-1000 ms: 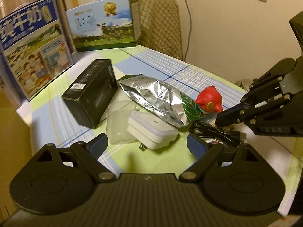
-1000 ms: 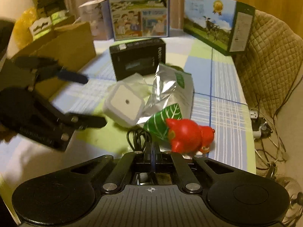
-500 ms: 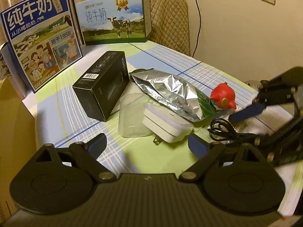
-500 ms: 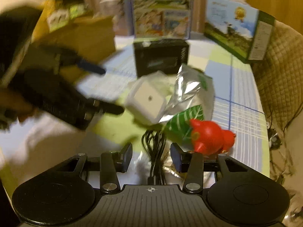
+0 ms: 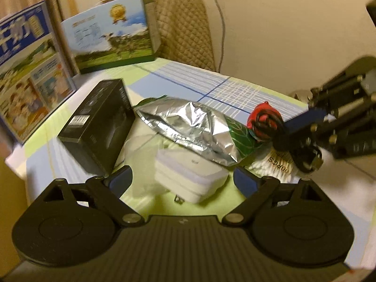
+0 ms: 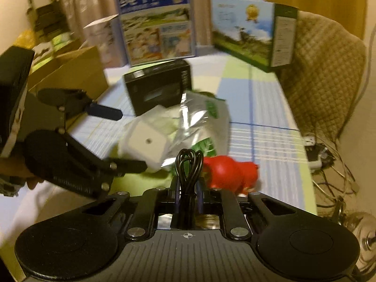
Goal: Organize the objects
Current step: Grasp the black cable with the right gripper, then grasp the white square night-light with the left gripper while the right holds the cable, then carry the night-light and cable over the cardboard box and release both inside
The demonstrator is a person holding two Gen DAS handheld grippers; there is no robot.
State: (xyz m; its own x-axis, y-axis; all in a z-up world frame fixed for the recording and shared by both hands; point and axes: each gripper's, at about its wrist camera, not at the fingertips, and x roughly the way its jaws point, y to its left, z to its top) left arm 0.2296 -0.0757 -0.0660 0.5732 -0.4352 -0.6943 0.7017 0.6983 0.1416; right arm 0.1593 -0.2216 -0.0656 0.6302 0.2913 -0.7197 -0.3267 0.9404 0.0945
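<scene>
- My right gripper (image 6: pixel 187 198) has its jaws clamped on the coiled black cable (image 6: pixel 189 164), lifted off the desk (image 5: pixel 235 89) just in front of the red toy (image 6: pixel 231 172).
- My left gripper (image 5: pixel 183 178) hovers with jaws apart over the white charger (image 5: pixel 190 176), gripping nothing.
- Risk, as I judge it: the bundle is pinched at one end only, so loops could slip loose and uncoil, or a dangling plug could snag the toy or the foil bag (image 5: pixel 188 122).
- The cable's long axis runs forward along my right fingers, looped end pointing away from me, plug end hanging low in the left view.
</scene>
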